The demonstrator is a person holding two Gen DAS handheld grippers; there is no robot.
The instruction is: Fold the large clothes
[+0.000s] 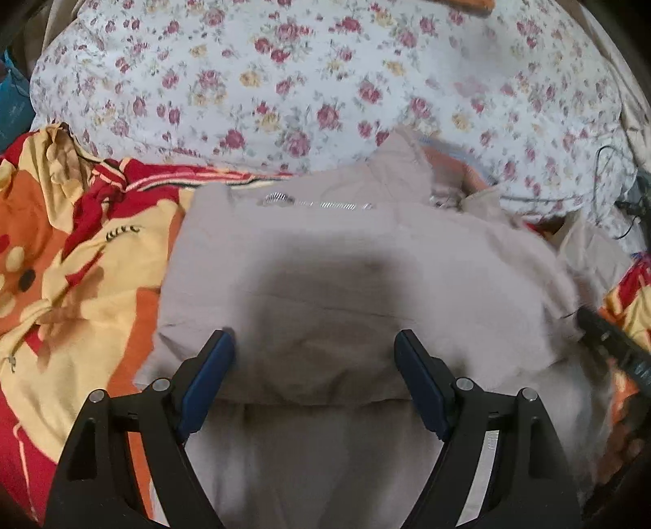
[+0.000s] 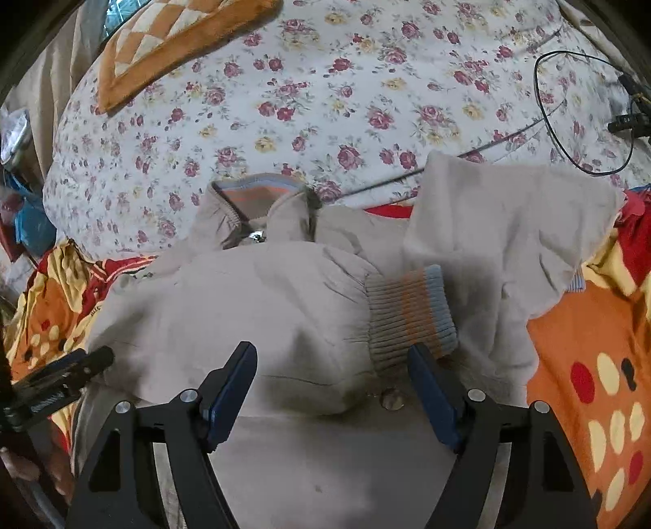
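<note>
**Both grippers open above a half-folded beige jacket**

Plainly, the left gripper (image 1: 314, 337) stood with its jaws wide apart and nothing between the 2 blue pads (image 1: 211, 382); they hovered over the beige jacket (image 1: 325, 285), and whether the tips brushed the cloth could not be told. Just ahead of the jaws lay a dark shadow on the fabric, and beyond it a silver zipper (image 1: 317, 202) ran crosswise near the far edge of the garment. Far to the right of those jaws, the black tip of the right gripper (image 1: 610, 337) reached over the jacket's edge.

Seen in its own camera, the right gripper (image 2: 333, 354) also stood wide, gripping nothing. Its right pad sat just beside a ribbed cuff (image 2: 411, 313) banded in grey, orange and pale blue, at the end of a sleeve folded across the body. A small round snap (image 2: 391, 398) showed between the jaws, low on the cloth. Ahead lay the collar (image 2: 260, 195) with striped lining, and to the right ahead a pale flap of the jacket (image 2: 508, 228) was turned up.

Around the garment spread an orange, red and yellow bedsheet (image 2: 577, 346). Beyond it rose a white floral quilt (image 2: 285, 101), bearing an orange checked cushion (image 2: 171, 36) far to the left ahead and a black cable (image 2: 586, 114) far to the right.
</note>
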